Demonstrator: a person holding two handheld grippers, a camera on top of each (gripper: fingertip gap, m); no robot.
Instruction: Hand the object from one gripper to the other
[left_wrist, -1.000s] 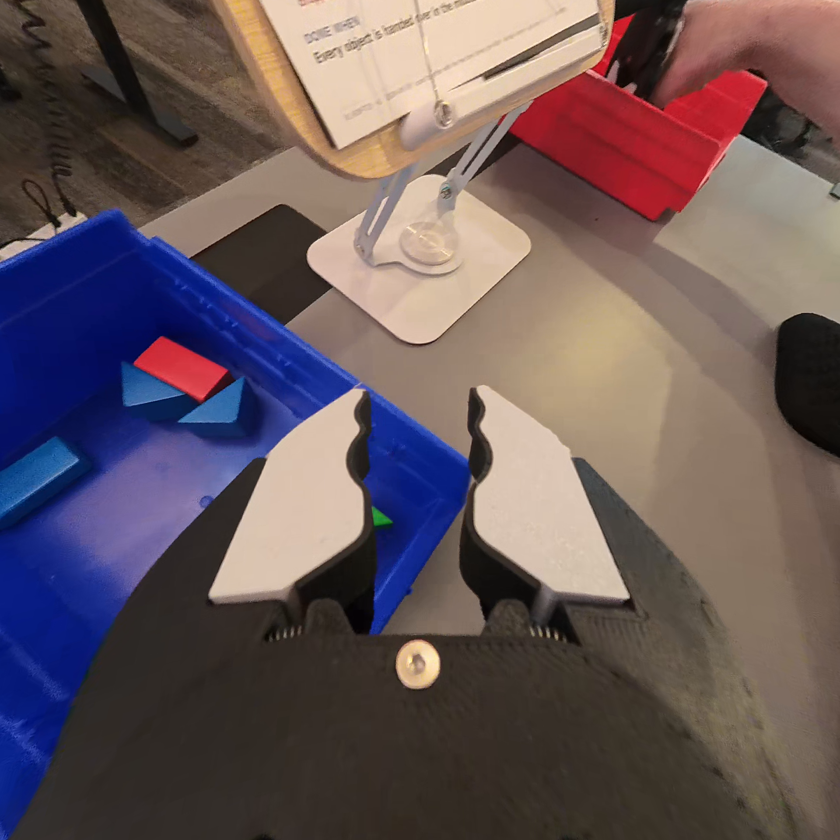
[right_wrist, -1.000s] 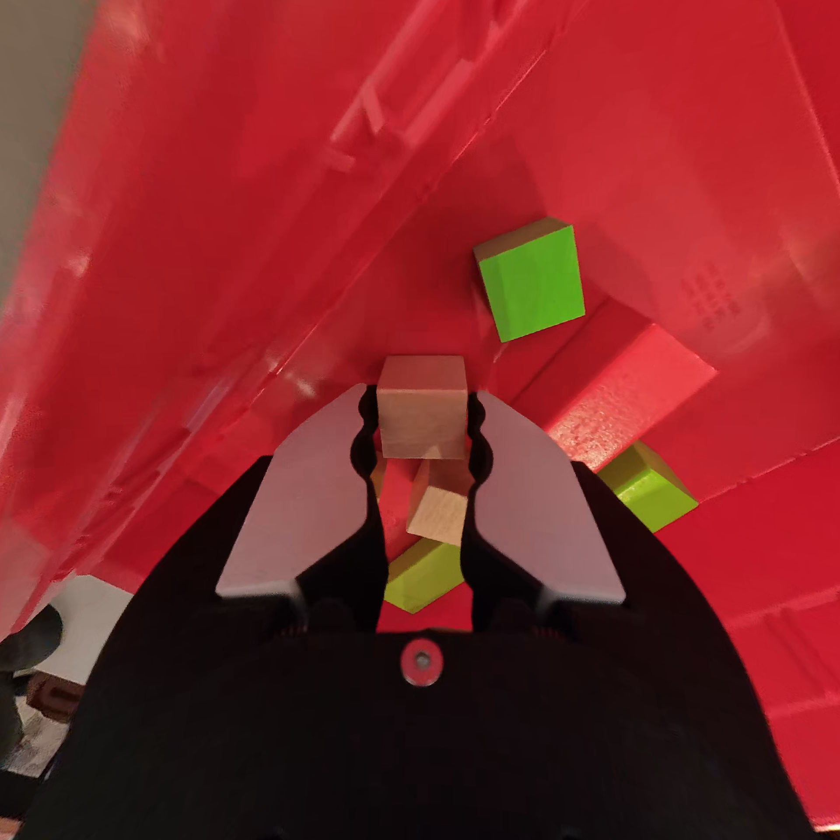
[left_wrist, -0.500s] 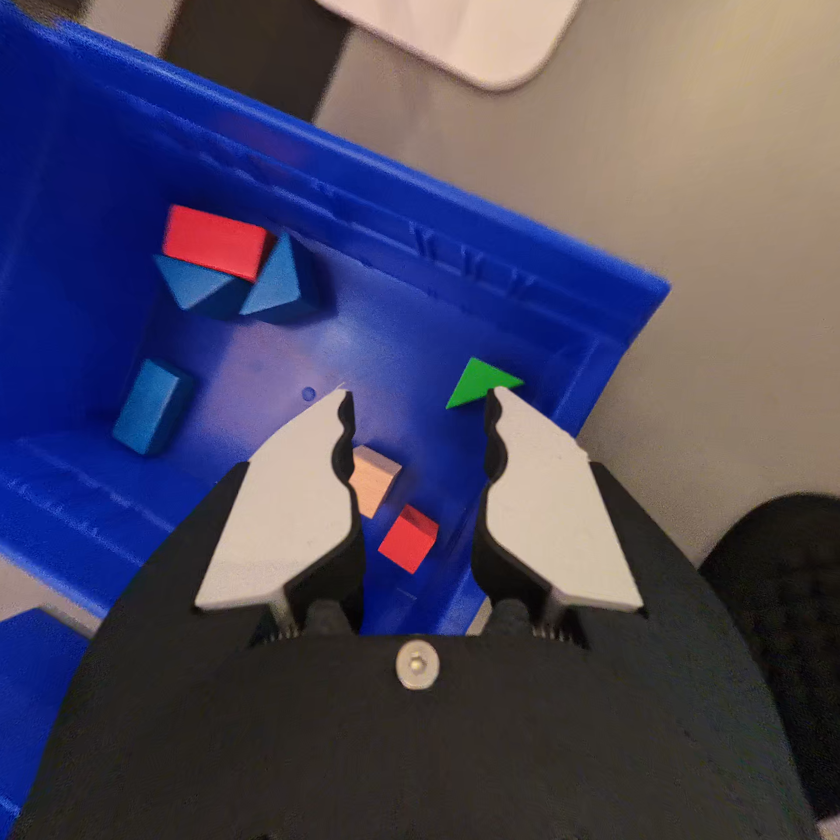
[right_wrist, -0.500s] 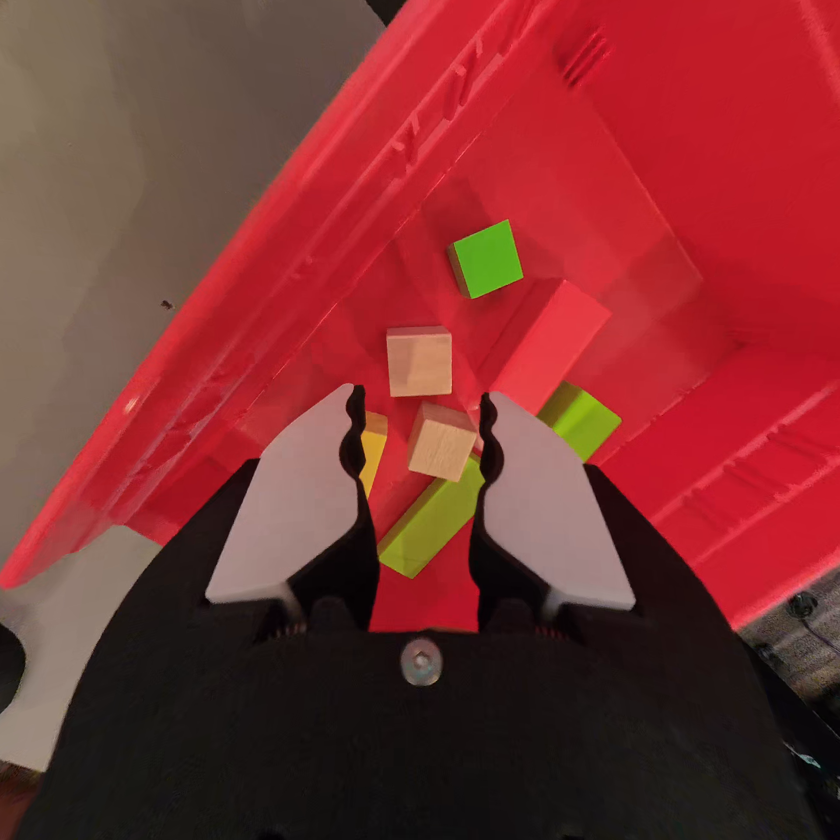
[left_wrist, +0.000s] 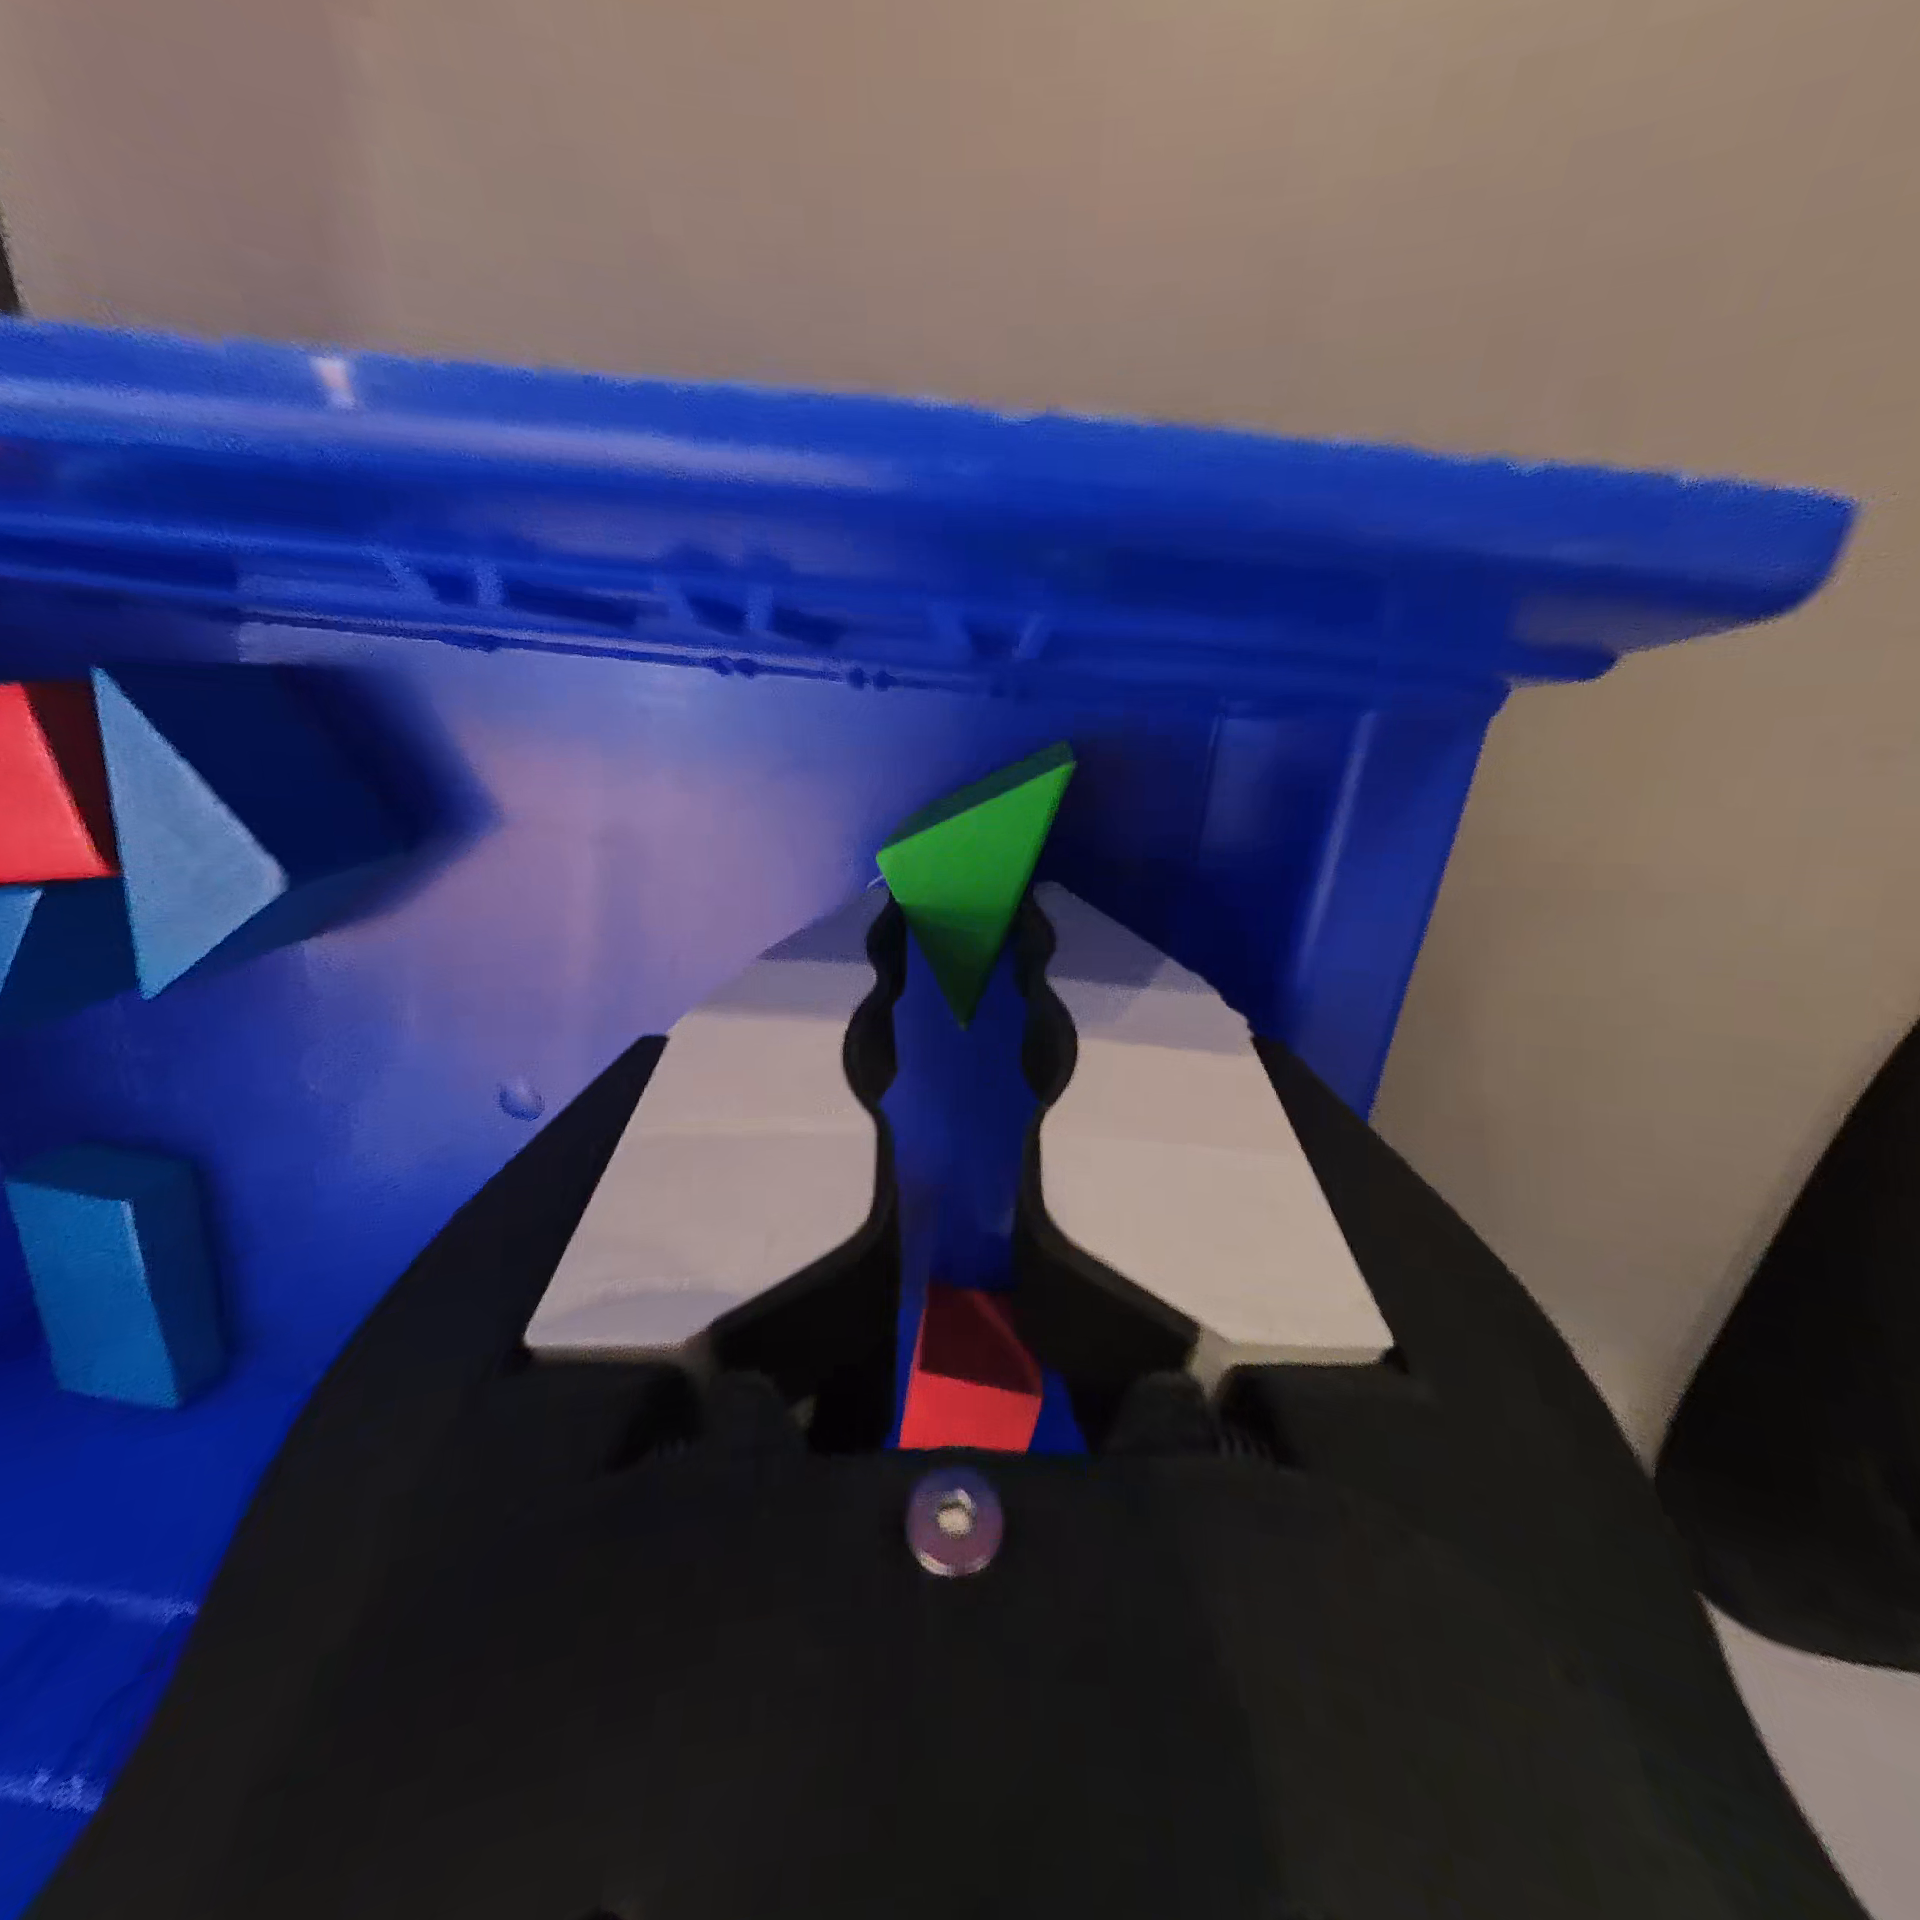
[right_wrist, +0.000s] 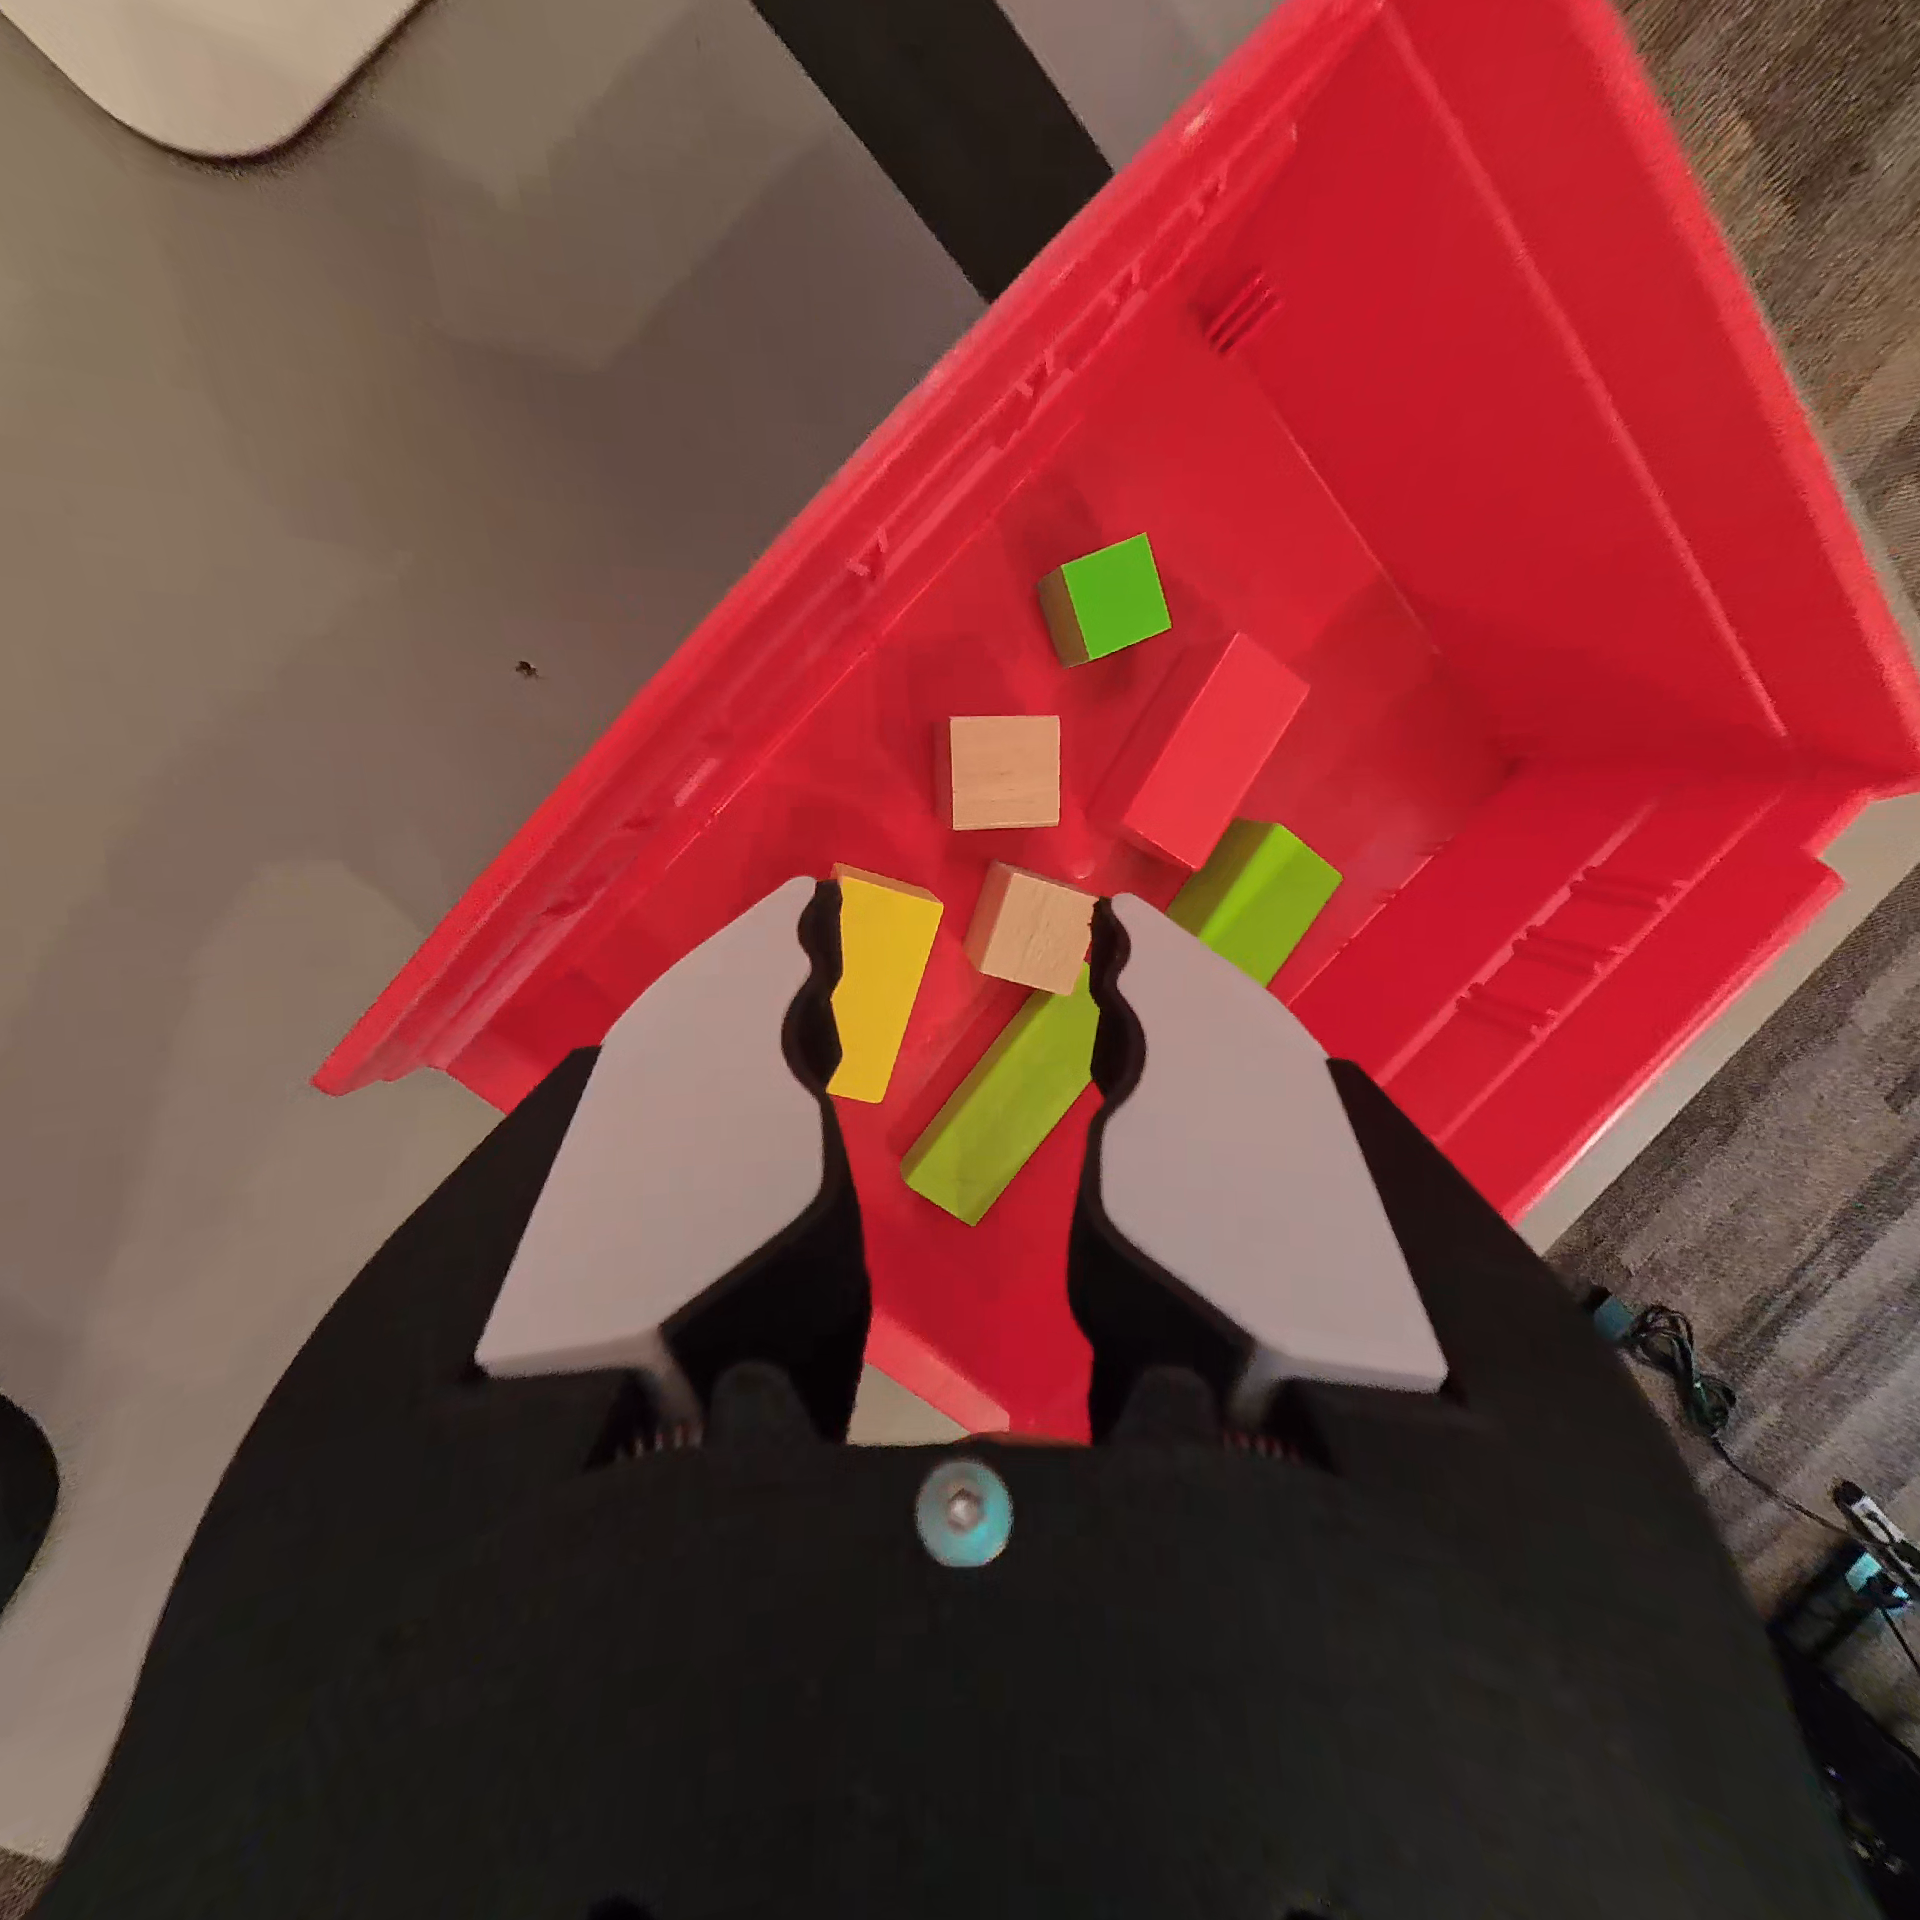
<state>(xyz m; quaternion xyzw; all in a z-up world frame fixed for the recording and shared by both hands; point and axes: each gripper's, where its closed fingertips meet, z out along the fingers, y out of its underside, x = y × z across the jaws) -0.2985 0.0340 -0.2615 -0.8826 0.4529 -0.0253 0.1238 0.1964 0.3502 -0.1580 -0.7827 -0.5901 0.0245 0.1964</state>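
Green wedge (left_wrist: 971, 883) sits pinched at the very tips of the left gripper (left_wrist: 961, 925) fingers, inside the blue bin (left_wrist: 935, 499) near its right wall. Risk, as I judge it: sloped faces squirt free from so shallow a bite. Right gripper (right_wrist: 961, 935) hangs over the red bin (right_wrist: 1455, 416), fingers apart, holding nothing.

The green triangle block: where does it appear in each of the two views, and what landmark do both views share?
Left wrist view: the green triangle block sits centre frame, at the left gripper fingertips, inside the blue bin.
Right wrist view: not in it; only the red bin with other blocks.
Shared landmark: the grey table.
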